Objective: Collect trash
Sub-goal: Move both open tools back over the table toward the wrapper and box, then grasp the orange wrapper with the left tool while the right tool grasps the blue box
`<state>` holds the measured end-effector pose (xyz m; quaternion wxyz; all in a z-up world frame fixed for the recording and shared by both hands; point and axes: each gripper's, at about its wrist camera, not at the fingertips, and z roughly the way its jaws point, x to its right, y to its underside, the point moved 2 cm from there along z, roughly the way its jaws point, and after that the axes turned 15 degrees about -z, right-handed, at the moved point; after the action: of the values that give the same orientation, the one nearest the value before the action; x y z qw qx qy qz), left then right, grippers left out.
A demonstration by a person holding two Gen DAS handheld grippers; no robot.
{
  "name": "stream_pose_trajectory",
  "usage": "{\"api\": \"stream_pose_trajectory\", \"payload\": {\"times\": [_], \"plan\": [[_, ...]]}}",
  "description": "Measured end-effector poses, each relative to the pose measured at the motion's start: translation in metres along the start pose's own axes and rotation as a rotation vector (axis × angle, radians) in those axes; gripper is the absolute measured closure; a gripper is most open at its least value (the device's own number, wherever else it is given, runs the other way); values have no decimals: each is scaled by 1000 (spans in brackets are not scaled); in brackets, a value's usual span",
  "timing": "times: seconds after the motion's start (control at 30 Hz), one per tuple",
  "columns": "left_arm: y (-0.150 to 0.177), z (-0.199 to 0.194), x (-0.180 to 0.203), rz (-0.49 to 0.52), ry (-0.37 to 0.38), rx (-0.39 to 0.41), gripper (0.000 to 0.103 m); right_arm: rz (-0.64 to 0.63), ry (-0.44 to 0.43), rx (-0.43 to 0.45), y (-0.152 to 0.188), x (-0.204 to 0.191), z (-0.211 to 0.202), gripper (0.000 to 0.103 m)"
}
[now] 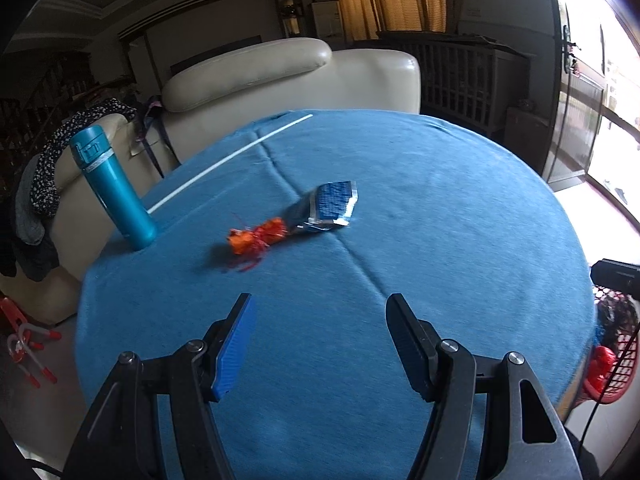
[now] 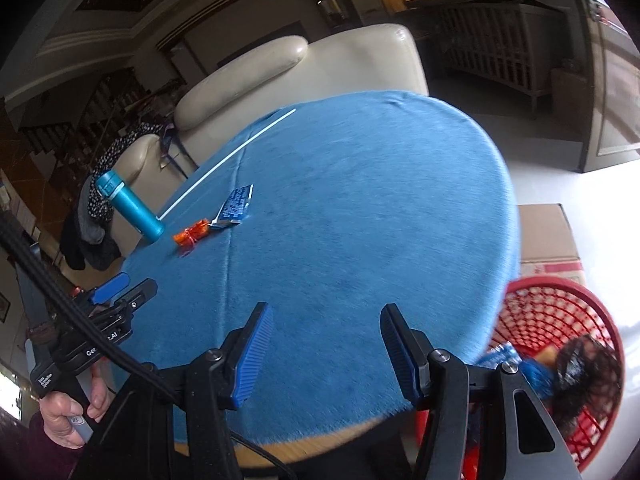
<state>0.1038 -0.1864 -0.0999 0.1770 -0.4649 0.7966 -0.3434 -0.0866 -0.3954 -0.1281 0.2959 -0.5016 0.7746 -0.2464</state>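
Trash is partly gathered, by the look of it: the red mesh basket on the floor just beside the bench already holds several pieces, a blue crinkled item and a dark bundle among them. Two pieces remain on the blue cloth, toward the far left side: an orange wrapper with loose red strands, and a blue foil packet touching its right end. A teal bottle stands upright near them at the bench edge, and a long white stick lies along the cloth behind; whether either counts as rubbish I cannot say.

The left hand-held gripper hangs over the near part of the bench with its jaws spread wide and nothing between them, aimed toward the two wrappers but well apart from them. The right hand-held gripper is likewise spread and empty, above the near edge next to the basket. So I judge at least two pick-ups are left.

The basket's contents are blurred in the right wrist view and largely cut off in the left, so the dark bundle is perhaps a crumpled bag. The near bench edge is hidden behind the gripper bodies.
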Motion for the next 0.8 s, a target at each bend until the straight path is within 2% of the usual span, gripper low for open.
{"api": "stream_pose_trajectory", "payload": {"times": [0.17,0.3,0.53,0.63,0.8], "plan": [[-15,19,-27,-16,-26,-3,35,-24,-27,-17,-27,-16,30,43],[-28,36,-50,-39,-52,-23,35,-25,-82,-44,-57,-27,65,43],[-54,64,-95,-148,-68,-90,35,34,-192,-99,-112,-31,136,43],[-67,78,-105,-182,-54,-121,35,45,-235,-126,-135,-37,164,43],[-84,102,-105,-190,16,-160,35,99,-293,-211,-158,-51,214,43]]}}
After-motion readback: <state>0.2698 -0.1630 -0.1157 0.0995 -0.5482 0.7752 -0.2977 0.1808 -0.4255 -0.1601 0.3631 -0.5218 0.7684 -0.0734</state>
